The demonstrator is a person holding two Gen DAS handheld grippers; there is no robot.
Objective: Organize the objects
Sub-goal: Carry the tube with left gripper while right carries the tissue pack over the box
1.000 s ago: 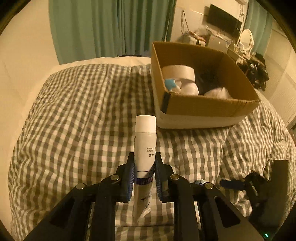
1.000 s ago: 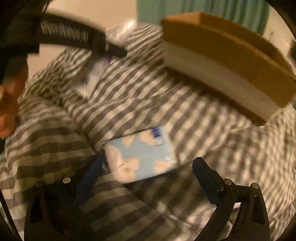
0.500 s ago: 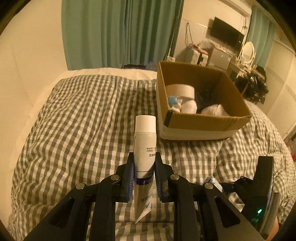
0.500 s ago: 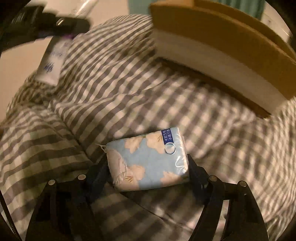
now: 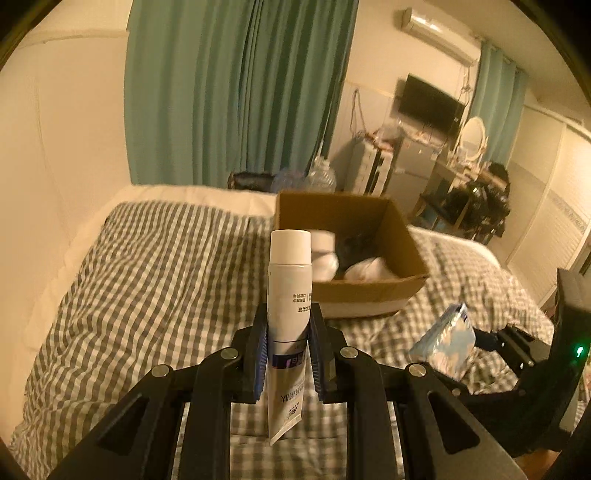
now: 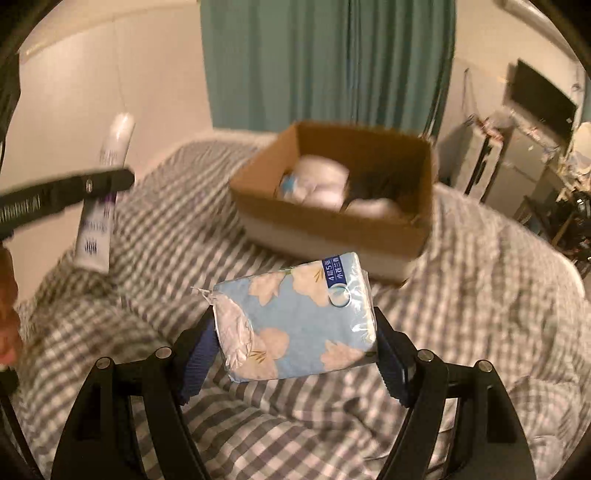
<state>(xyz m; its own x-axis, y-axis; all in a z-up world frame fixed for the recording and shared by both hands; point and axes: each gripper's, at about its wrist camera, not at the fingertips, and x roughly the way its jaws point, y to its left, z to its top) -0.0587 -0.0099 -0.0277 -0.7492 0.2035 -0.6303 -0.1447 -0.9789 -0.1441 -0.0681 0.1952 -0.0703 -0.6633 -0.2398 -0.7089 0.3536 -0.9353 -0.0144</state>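
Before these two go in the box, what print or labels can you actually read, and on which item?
"4层5装": blue tag on the tissue pack in the right gripper.
Smaller characters under it: blurred, unreadable.
Tube in the left gripper: upside-down Chinese print, too small to read.
Cardboard box: no text visible.

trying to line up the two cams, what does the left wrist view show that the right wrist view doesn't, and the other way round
Only the left wrist view: the left gripper head-on, shut on the white tube, and the air conditioner on the wall.
Only the right wrist view: the tissue pack face-on, clamped in the right gripper, and its printed flowers.
Both: the cardboard box, the checked bedcover and the green curtain.
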